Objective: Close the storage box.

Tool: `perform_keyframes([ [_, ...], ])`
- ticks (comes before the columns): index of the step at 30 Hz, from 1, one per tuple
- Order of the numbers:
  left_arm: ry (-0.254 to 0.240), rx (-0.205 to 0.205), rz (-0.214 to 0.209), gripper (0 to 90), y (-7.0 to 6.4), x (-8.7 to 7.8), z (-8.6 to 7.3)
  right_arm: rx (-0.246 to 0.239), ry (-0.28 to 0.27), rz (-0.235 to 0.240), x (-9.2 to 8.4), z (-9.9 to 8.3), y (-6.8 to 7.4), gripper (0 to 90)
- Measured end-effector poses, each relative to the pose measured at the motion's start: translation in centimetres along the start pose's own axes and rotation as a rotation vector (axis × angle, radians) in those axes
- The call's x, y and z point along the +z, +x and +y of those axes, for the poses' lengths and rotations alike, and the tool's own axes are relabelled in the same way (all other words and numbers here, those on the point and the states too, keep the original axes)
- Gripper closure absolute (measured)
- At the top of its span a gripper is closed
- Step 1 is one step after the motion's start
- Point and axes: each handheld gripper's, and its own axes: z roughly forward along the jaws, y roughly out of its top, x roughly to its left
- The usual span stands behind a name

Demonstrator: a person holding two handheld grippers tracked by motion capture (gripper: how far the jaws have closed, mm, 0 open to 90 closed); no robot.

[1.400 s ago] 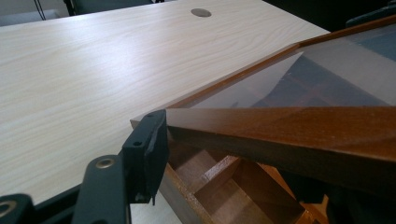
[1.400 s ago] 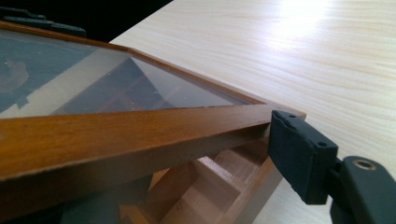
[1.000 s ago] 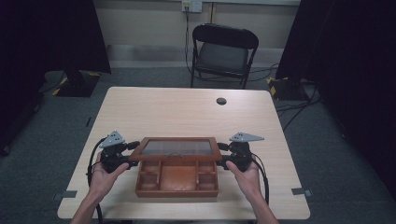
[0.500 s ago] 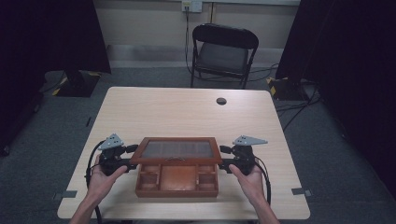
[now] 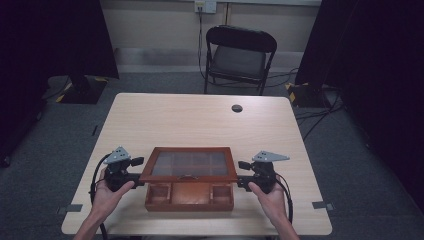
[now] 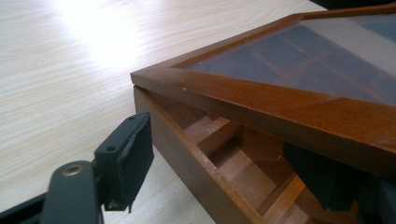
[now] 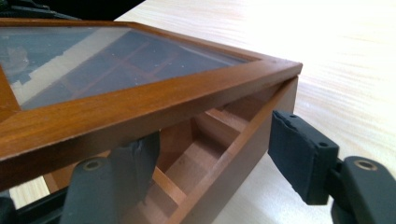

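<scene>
left hand-held gripper (image 5: 141, 183): lower left of the high view, at the left end of the box. Jaws have just been opening and now straddle the box's left wall without touching it: one pad outside, in the left gripper view (image 6: 125, 163), the other inside a compartment under the lid. Nothing held.
wooden box (image 5: 190, 196): low centre of the high view, on the table (image 5: 200, 122) near its front edge. Divided compartments; the front row shows.
glass lid (image 5: 189, 164): wood frame with a dark pane, hinged at the far side, front edge raised, tilted over the box. Gap to the box rim shows in both gripper views.
right hand-held gripper (image 5: 241, 181): lower right of the high view, at the right end of the box. Jaws part open, straddling the right wall: outer pad (image 7: 299, 156) clear of the wood, inner jaw in the compartment under the lid frame. Can't tell if the inner jaw touches the lid. No grip.
step, my read: lid being lowered or set; which way I can't tell.
how to do it well: keep both ends level so the frame doesn't rack on the hinges. Pull the inner jaws out of the compartments before the lid drops, else they get pinched. Move slowly, it's glass.
far items: black round thing (image 5: 237, 108) at upper centre of the table, chair (image 5: 239, 57) beyond. Both well clear.
</scene>
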Motion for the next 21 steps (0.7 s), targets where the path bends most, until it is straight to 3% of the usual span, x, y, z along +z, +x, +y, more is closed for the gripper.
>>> perform_keyframes([
  [11,0.011,-0.003,0.032,23.0,0.7,-0.8,-0.8,0.006,-0.007,-0.008,-0.7,-0.8,-0.4,33.3],
  [14,0.017,-0.025,0.04,23.8,0.9,-0.9,-1.1,-0.006,0.013,-0.014,-0.6,-1.0,-0.4,33.0],
  [21,0.033,-0.019,0.053,23.8,1.2,-0.9,-1.5,0.002,0.023,-0.023,-0.5,-1.6,-0.7,33.1],
])
